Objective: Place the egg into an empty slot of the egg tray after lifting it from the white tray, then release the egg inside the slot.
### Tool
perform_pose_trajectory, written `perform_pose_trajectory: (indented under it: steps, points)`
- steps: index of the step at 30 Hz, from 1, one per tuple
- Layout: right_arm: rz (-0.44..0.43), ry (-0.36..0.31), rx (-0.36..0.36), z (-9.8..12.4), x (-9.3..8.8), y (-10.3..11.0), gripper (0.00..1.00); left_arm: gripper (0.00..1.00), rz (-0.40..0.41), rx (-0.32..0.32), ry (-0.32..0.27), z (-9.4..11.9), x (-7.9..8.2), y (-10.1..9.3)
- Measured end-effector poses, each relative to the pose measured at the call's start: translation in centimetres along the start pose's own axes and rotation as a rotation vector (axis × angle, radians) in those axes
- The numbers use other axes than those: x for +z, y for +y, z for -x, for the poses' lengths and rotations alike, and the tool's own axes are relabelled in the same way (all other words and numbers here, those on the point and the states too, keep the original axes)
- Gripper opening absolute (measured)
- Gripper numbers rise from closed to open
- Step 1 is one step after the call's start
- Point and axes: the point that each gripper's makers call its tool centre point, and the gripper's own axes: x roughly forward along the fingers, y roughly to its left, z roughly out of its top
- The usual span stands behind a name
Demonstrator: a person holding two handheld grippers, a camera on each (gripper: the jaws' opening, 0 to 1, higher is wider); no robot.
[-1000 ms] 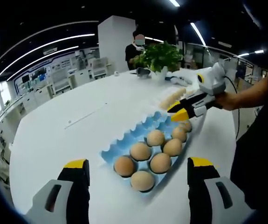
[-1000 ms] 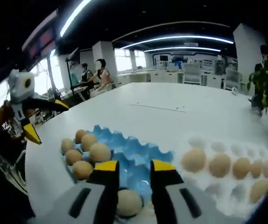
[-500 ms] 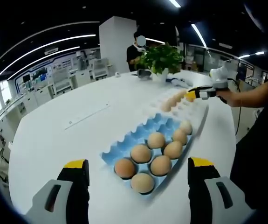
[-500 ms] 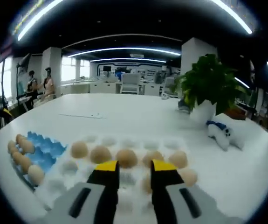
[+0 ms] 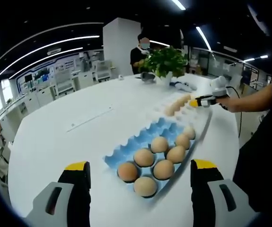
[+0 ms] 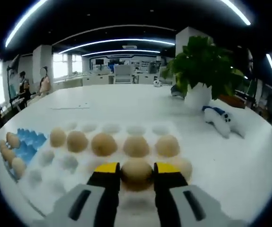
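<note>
In the right gripper view, the right gripper (image 6: 136, 171) sits low at centre over the white tray (image 6: 55, 175), its jaws close on either side of an egg (image 6: 136, 172); whether they grip it I cannot tell. In the left gripper view, the left gripper (image 5: 140, 174) gapes wide and empty at the bottom of the frame, above the blue egg tray (image 5: 126, 149) on the tabletop (image 5: 69, 123).

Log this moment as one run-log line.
phase: pick | right tool: jaws around egg on white tray, grip unconfirmed | left tool: open, idle near blue egg tray
</note>
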Motion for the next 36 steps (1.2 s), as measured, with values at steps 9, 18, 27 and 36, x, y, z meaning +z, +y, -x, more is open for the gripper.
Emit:
perform_pose_trajectory:
  steps: [9, 18, 27, 36]
  points:
    - [-0.038, -0.03, 0.018, 0.5, 1.2, -0.4, 0.26, 0.89, -0.006, -0.002, 0.0, -0.1, 0.0, 0.0]
    - [0.013, -0.088, 0.18, 2.1, 4.6, 4.7, 0.26, 0.89, -0.003, 0.0, 0.006, 0.1, -0.3, 0.0]
    - [0.017, -0.116, 0.374, 3.0, 6.2, 12.6, 0.27, 0.88, 0.0, -0.002, 0.005, 0.1, -0.4, -0.1]
    - [0.051, -0.094, 0.533, 2.5, 5.9, 18.7, 0.27, 0.88, -0.004, -0.005, 0.01, 0.1, -0.5, -0.2]
